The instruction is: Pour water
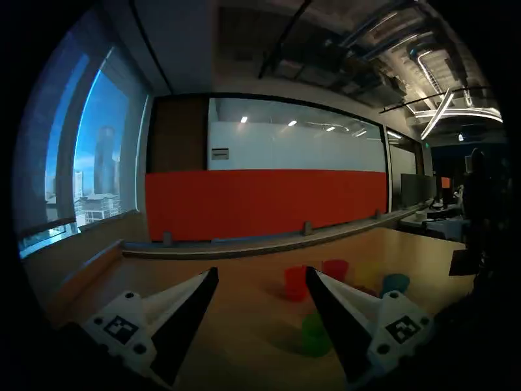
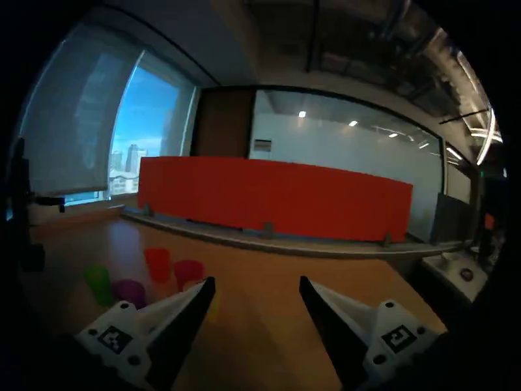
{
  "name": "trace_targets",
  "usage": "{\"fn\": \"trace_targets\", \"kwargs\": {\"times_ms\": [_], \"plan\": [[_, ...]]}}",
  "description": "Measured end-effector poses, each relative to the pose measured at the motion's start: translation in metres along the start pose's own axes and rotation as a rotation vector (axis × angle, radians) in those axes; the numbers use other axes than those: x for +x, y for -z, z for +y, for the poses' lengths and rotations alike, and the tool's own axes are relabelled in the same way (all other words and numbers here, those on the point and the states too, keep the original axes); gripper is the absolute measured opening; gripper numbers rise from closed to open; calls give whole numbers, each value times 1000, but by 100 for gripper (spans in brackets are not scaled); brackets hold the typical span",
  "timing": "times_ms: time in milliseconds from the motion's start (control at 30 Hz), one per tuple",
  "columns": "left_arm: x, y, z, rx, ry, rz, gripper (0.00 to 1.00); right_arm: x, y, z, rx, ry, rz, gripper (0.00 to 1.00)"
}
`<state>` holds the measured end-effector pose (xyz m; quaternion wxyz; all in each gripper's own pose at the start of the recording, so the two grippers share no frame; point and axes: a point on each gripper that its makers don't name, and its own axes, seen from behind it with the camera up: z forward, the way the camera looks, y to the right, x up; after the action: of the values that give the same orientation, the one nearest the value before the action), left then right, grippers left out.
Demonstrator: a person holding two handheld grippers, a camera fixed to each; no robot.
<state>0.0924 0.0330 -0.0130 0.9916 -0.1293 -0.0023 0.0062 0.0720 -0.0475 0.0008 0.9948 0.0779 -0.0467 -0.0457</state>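
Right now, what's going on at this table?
A person holds two grippers above the wooden table, and neither is gripping anything. The left gripper is open and points at a cluster of cups: an orange plastic cup, a red plastic cup and a green plastic cup. The right gripper is open, with the cups to its left. Pouring has not begun.

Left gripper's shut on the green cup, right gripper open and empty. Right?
Not quite. The left gripper is open, as the left gripper view shows; the green cup stands ungripped on the desk. The right gripper is open and empty, as stated.
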Motion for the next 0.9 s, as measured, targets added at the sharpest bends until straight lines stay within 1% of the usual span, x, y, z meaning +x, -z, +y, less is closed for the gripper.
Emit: {"fn": "trace_targets", "kwargs": {"times_ms": [167, 267, 467, 567, 767, 900], "plan": [[3, 0, -6, 53, 36, 25, 99, 13, 4, 13, -78, -56, 47, 100], [4, -1, -9, 84, 35, 30, 99, 16, 7, 19, -108, -75, 70, 100], [11, 0, -7, 118, 10, 59, 99, 8, 9, 28, -152, -86, 67, 100], [14, 2, -8, 140, 0, 79, 100, 5, 10, 30, -165, -88, 65, 100], [11, 6, -19, 209, -34, 103, 99, 2, 15, 37, -194, -90, 53, 100], [3, 6, -21, 235, -55, 105, 99, 0, 19, 48, -223, -91, 43, 100]]}}
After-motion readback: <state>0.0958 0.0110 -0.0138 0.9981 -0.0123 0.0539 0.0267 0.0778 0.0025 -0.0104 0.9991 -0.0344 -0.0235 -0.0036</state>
